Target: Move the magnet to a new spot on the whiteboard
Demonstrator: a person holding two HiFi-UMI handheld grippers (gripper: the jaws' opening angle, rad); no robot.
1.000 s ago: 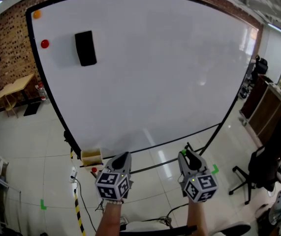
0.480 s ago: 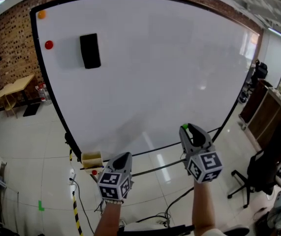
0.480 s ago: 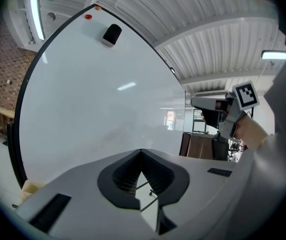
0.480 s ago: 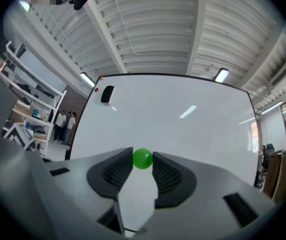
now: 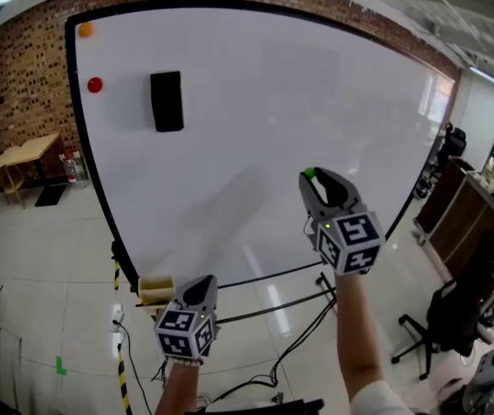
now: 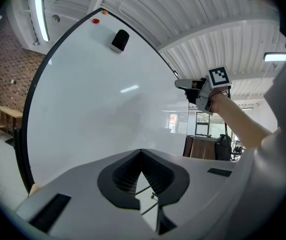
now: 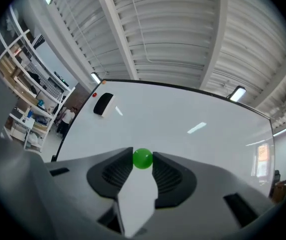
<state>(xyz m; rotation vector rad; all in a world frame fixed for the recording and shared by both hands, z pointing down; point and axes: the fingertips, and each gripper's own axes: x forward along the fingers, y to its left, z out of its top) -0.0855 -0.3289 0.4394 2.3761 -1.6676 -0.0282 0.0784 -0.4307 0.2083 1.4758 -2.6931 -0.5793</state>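
Note:
The whiteboard point(image 5: 255, 119) fills the head view. An orange magnet point(image 5: 85, 29), a red magnet point(image 5: 95, 85) and a black eraser point(image 5: 167, 100) sit at its upper left. My right gripper point(image 5: 311, 176) is raised before the board's lower middle, shut on a small green magnet point(image 5: 310, 173). In the right gripper view the green magnet point(image 7: 143, 158) is pinched between the jaw tips, with the board point(image 7: 193, 119) beyond. My left gripper point(image 5: 204, 282) hangs low near the board's bottom edge. Its tips meet with nothing held in the left gripper view point(image 6: 141, 153).
A small yellowish box point(image 5: 156, 288) sits at the board's foot, with cables and striped tape on the floor point(image 5: 30, 258). A wooden table point(image 5: 23, 156) stands at the left. A wooden cabinet point(image 5: 467, 201) and an office chair point(image 5: 441, 314) stand at the right.
My right gripper has risen with the green magnet from below the board's bottom edge to in front of its lower middle. The left gripper has stayed low.

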